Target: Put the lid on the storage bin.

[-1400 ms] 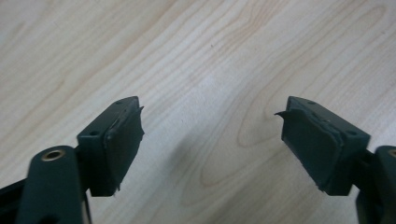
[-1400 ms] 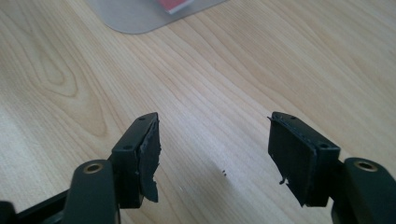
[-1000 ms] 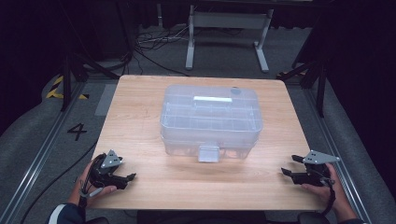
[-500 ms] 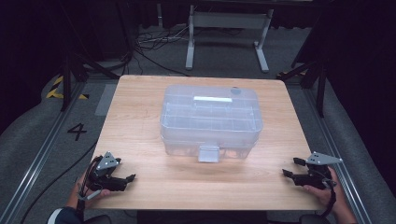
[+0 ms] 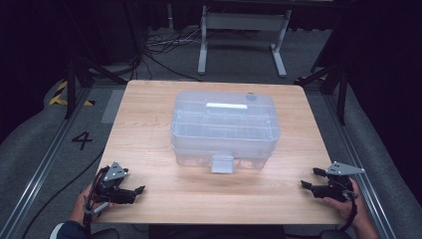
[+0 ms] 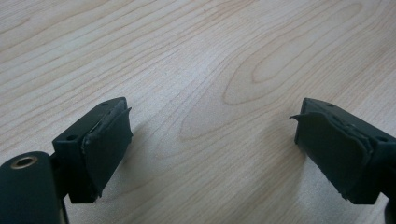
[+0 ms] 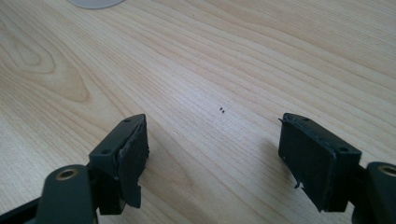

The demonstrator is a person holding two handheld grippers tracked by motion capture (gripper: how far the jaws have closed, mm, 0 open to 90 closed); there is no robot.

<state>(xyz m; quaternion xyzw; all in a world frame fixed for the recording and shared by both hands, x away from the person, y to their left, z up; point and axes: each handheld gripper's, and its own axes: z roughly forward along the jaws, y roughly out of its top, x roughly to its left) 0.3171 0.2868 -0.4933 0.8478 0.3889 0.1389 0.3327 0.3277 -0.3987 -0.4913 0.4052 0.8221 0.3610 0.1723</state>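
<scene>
Rested on the wood table (image 5: 149, 124), well apart from the clear box (image 5: 224, 124). Left gripper (image 5: 135, 191) just opened wide, nothing inside. Right gripper (image 5: 308, 180) gaped too, holding nothing.

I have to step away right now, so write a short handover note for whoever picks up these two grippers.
Left gripper: open, jaws have just been opening, nothing between them, low over the table at its near left corner.
Right gripper: open, empty, at the near right edge.
Clear plastic box: mid-table, lid on, front latch facing the person; neither gripper touches it.
Done: nothing visible yet on the box.
Left: likely bring both grippers in to the box and start at the latch.
</scene>
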